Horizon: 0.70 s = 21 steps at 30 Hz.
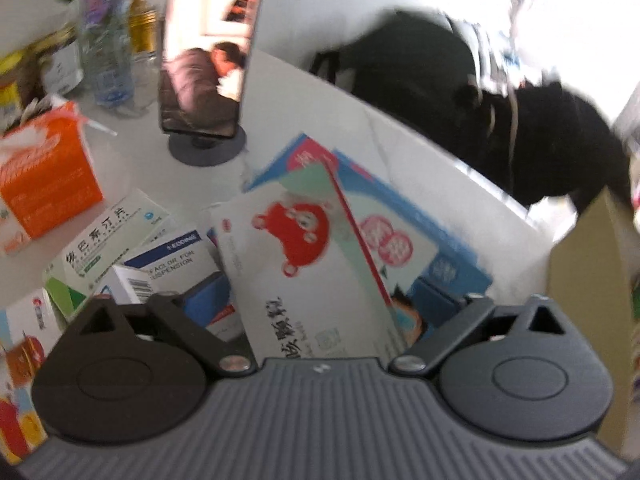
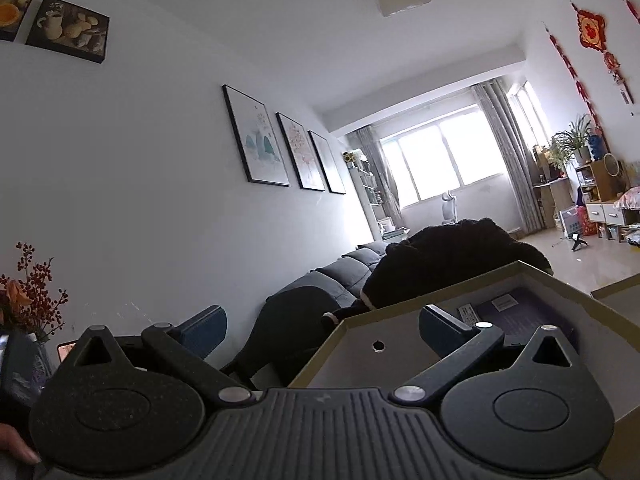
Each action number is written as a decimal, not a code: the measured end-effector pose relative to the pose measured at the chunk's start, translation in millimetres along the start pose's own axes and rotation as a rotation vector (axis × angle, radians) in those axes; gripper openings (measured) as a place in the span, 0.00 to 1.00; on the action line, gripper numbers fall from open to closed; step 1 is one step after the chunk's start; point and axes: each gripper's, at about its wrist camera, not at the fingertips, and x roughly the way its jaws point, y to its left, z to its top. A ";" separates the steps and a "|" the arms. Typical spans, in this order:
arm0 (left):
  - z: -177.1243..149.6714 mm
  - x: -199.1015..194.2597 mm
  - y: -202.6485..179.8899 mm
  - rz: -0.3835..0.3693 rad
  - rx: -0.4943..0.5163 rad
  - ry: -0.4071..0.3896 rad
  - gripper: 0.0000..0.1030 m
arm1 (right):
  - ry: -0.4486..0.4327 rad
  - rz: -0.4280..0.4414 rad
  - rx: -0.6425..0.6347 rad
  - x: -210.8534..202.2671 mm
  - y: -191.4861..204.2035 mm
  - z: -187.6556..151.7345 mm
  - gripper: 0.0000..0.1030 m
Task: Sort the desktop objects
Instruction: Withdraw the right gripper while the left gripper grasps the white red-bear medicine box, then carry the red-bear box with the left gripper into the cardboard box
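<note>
Downward left tongs (image 1: 320,296) straddling bear box (image 1: 304,264), right tongs (image 2: 322,328) level

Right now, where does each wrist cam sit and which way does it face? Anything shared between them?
Left wrist: on the left gripper, angled down at the white table; its fingers straddle a white box with a red bear among other medicine boxes.
Right wrist: on the right gripper, facing level across the room toward the window; its right finger is inside the cardboard box, left finger outside; part of a hand shows at the bottom left.
Shared: the black garment; probably the cardboard box too.
</note>
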 end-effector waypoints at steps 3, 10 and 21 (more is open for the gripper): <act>5.5 0.0 6.8 -0.042 -0.026 0.011 0.79 | -0.002 -0.009 0.026 1.3 -4.0 0.3 1.00; 1.7 16.9 -10.7 -0.055 0.067 0.128 0.97 | -0.009 0.013 0.099 -0.5 -13.3 1.4 1.00; 2.4 9.7 10.4 -0.182 -0.121 0.060 0.74 | -0.012 0.001 0.114 0.4 -16.3 -0.2 1.00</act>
